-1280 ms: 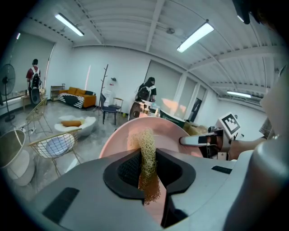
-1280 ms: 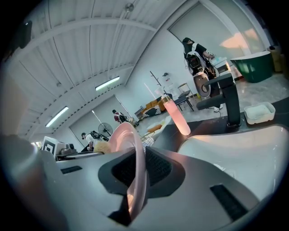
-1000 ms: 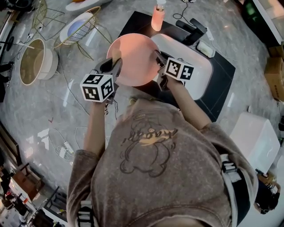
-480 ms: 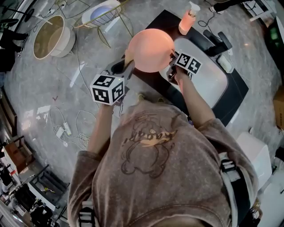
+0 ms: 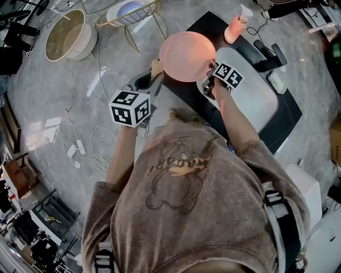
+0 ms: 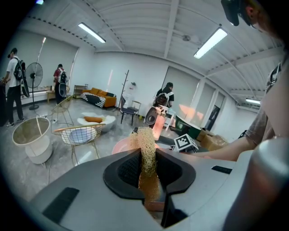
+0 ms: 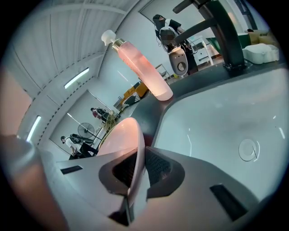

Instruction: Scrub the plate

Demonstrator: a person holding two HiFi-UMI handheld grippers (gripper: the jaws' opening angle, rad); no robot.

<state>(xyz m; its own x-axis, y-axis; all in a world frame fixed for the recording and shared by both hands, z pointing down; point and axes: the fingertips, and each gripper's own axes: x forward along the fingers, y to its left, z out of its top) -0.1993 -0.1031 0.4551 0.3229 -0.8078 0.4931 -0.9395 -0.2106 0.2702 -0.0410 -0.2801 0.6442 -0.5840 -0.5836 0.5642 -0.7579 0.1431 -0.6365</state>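
Observation:
A pink plate (image 5: 186, 56) hangs over the dark counter beside the white sink (image 5: 250, 98). My right gripper (image 5: 211, 69) holds it by the right rim. In the right gripper view the plate's rim (image 7: 124, 135) runs between the jaws of the right gripper (image 7: 137, 169), which are closing on it. My left gripper (image 5: 153, 77) is at the plate's near left edge, shut on a yellowish mesh scrubber (image 5: 155, 66). In the left gripper view the scrubber (image 6: 146, 153) stands up between the left gripper's (image 6: 149, 173) jaws, with the plate (image 6: 121, 145) just beyond.
A pink soap bottle (image 5: 236, 26) and a black faucet (image 5: 269, 53) stand behind the sink on the black counter (image 5: 282, 125). A cream bucket (image 5: 66, 34), a wire basket (image 5: 128, 10) and cables (image 5: 80, 149) lie on the grey floor to the left.
The head view has swung, so everything sits further right and higher. The plate stays in the right gripper beside the sink. The left gripper with the scrubber remains at its left edge.

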